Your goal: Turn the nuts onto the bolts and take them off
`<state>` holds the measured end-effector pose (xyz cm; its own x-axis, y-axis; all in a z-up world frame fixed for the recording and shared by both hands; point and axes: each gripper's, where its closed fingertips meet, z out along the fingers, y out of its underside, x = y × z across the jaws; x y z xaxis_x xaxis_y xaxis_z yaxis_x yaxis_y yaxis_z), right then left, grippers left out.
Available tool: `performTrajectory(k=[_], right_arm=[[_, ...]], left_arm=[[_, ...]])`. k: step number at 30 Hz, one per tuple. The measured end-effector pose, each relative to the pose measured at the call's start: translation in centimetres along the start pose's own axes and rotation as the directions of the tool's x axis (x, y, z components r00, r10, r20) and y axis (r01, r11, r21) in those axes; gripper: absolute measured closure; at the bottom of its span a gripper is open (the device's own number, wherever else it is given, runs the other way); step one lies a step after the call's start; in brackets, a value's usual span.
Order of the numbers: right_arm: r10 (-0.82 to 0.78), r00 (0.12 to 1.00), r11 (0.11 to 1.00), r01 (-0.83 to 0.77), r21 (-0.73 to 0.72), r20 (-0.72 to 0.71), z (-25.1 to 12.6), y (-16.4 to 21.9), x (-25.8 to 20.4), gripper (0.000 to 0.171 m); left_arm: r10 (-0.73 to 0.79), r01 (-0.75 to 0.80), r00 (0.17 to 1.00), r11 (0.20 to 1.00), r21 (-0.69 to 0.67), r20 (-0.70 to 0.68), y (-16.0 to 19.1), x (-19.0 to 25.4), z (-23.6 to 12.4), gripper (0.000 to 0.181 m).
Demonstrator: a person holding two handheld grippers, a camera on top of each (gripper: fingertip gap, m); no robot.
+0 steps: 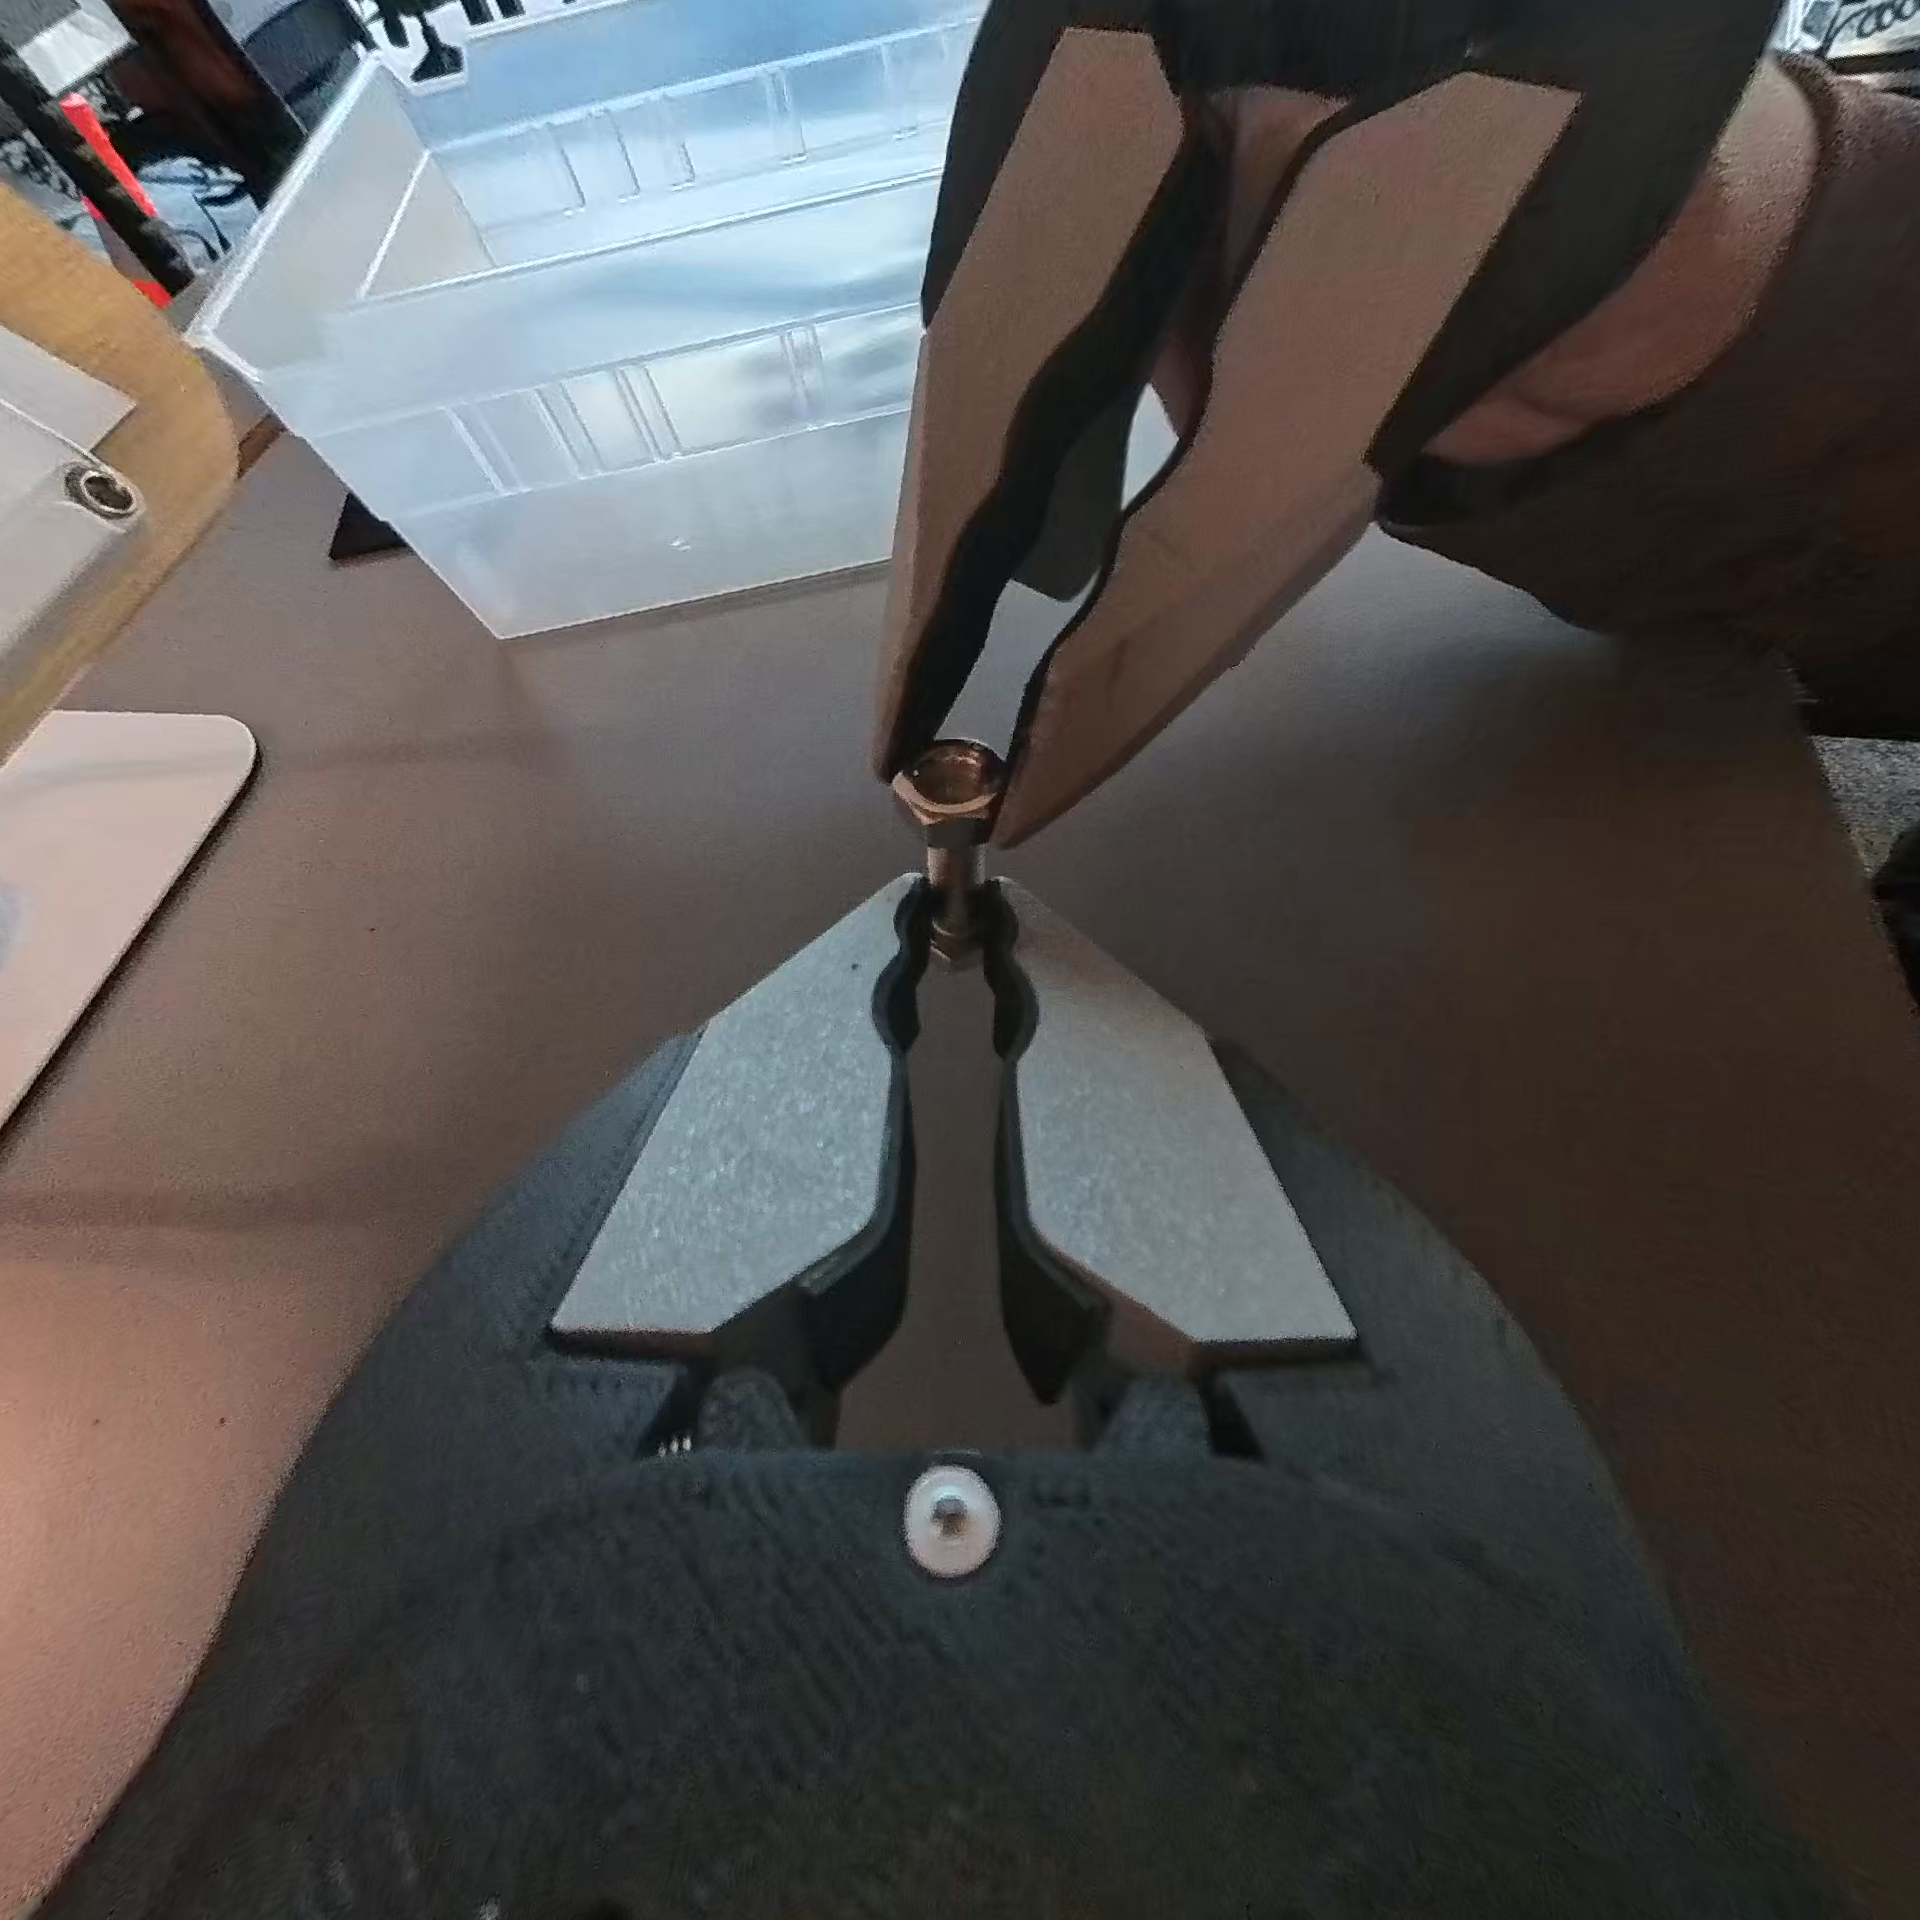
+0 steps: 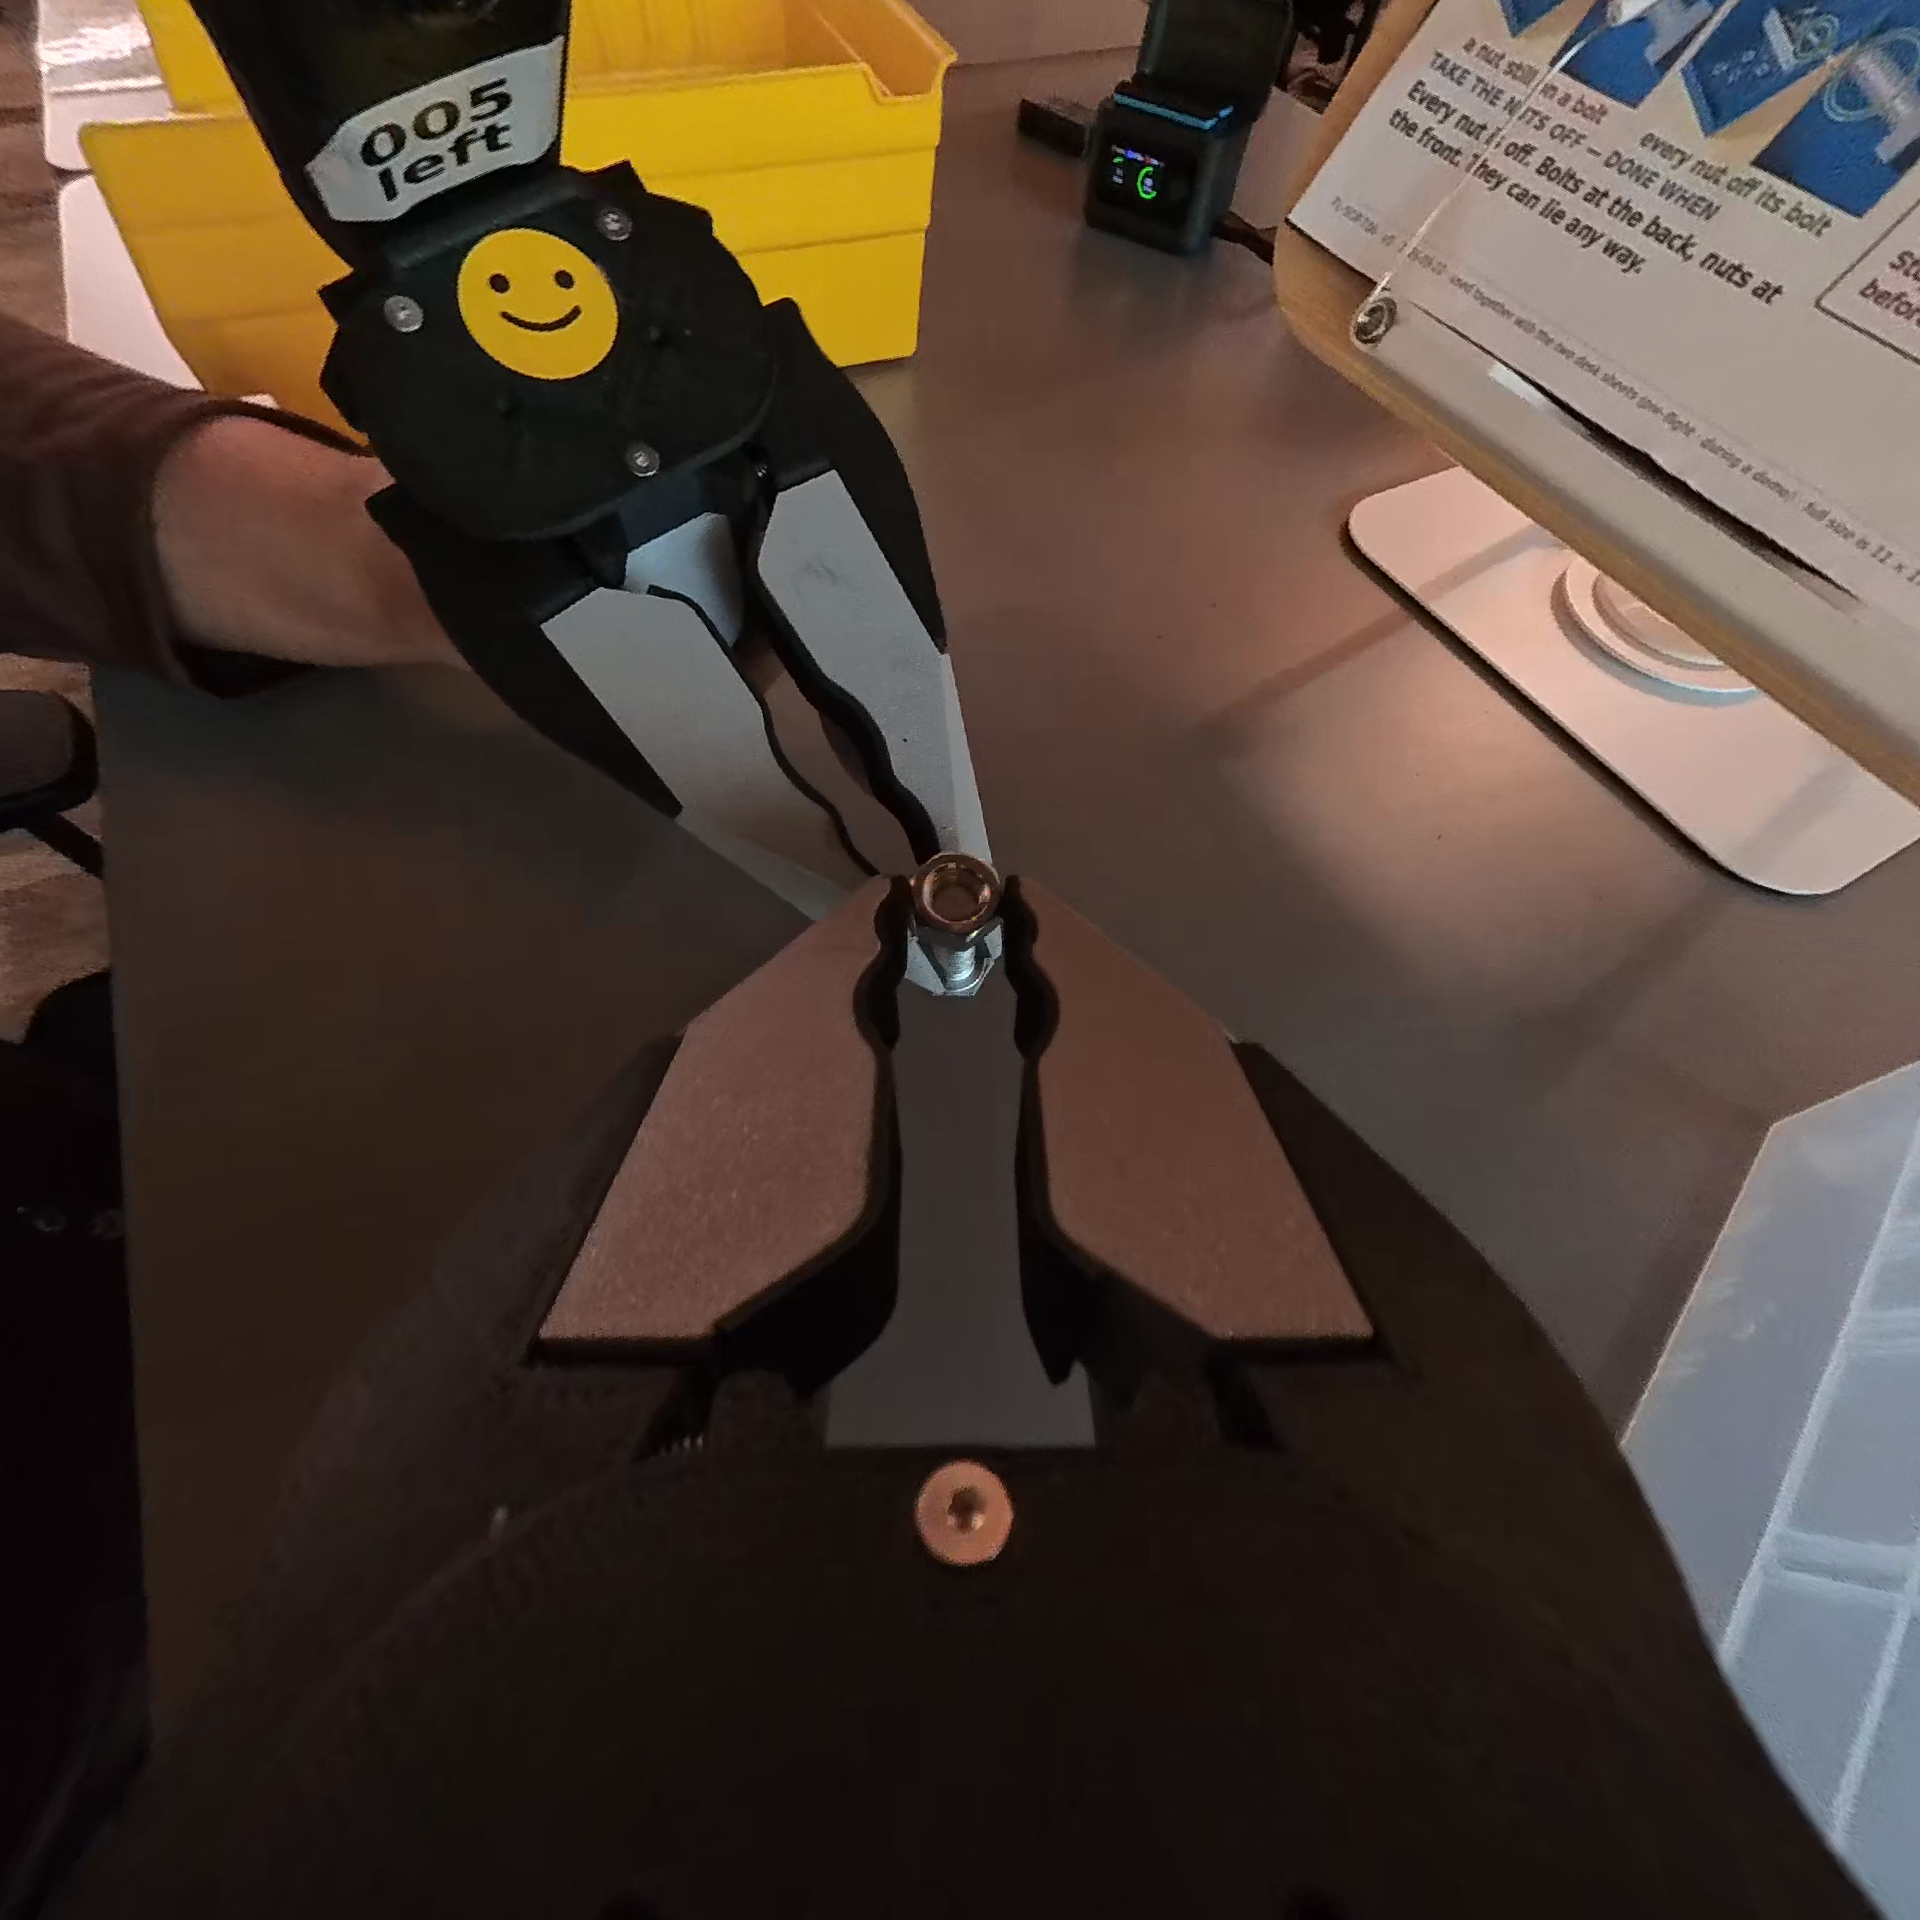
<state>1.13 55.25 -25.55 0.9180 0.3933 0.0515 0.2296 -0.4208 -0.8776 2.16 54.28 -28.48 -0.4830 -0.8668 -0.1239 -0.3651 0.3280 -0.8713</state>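
A small metal bolt (image 1: 948, 881) stands upright above the dark table (image 1: 416, 935). My left gripper (image 1: 951, 909) is shut on its lower end, near the head. A hex nut (image 1: 948, 792) sits on the bolt's top end. My right gripper (image 1: 948, 821) reaches down from above and is shut on the nut, one fingertip on each side. In the right wrist view my right gripper (image 2: 954, 902) holds the nut (image 2: 954, 891), and the left gripper (image 2: 935, 940) comes in from the upper left, holding the bolt (image 2: 964, 966) just under it.
A clear plastic compartment bin (image 1: 623, 364) stands behind the grippers and shows at the right wrist view's right edge (image 2: 1818, 1455). A yellow bin (image 2: 748, 156), a small black device with a lit screen (image 2: 1153, 177) and an instruction sheet on a stand (image 2: 1621, 312) are farther off. Left and right tips are no more than a few centimetres apart.
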Motion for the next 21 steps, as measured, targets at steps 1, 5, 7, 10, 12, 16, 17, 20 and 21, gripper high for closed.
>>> performTrajectory(k=[1, 5, 7, 10, 12, 16, 17, 20, 21], right_arm=[[0.012, 1.000, 1.000, -0.012, 0.000, -0.003, 0.1, 0.0, 0.1, 0.156], [0.063, 0.998, 0.998, -0.063, 0.001, -0.021, 0.4, -0.1, 0.5, 0.156], [0.093, 0.995, 0.996, -0.093, 0.000, -0.036, 0.6, -0.1, 0.8, 0.157], [0.133, 0.989, 0.991, -0.133, -0.004, -0.064, 1.0, 0.1, 1.2, 0.157], [0.151, 0.985, 0.988, -0.152, -0.006, -0.078, 1.3, 0.1, 1.4, 0.156], [0.160, 0.983, 0.987, -0.161, -0.001, -0.091, 1.9, -0.2, 1.8, 0.157], [0.158, 0.983, 0.987, -0.159, -0.001, -0.092, 2.0, -0.2, 1.8, 0.157], [0.158, 0.983, 0.987, -0.158, 0.004, -0.091, 2.0, -0.3, 1.9, 0.157], [0.161, 0.983, 0.987, -0.161, 0.006, -0.089, 2.0, -0.3, 1.9, 0.157]], left_arm=[[-0.007, 0.007, 1.000, 1.000, -0.001, 0.005, 0.0, -0.1, 0.0, 0.173], [-0.025, 0.026, 0.999, 1.000, -0.007, 0.037, 0.2, -0.6, 0.0, 0.173], [-0.037, 0.037, 0.998, 0.999, -0.010, 0.057, 0.3, -0.9, 0.1, 0.173], [-0.057, 0.059, 0.994, 0.998, -0.022, 0.089, 0.6, -1.4, 0.3, 0.173], [-0.069, 0.073, 0.992, 0.997, -0.029, 0.101, 0.8, -1.7, 0.3, 0.173], [-0.078, 0.083, 0.989, 0.996, -0.034, 0.125, 1.0, -2.4, 0.1, 0.173], [-0.080, 0.085, 0.989, 0.996, -0.033, 0.126, 1.1, -2.4, 0.1, 0.173], [-0.095, 0.098, 0.989, 0.995, -0.020, 0.112, 1.0, -2.4, 0.0, 0.173], [-0.097, 0.100, 0.989, 0.995, -0.018, 0.108, 1.0, -2.4, 0.1, 0.173]])
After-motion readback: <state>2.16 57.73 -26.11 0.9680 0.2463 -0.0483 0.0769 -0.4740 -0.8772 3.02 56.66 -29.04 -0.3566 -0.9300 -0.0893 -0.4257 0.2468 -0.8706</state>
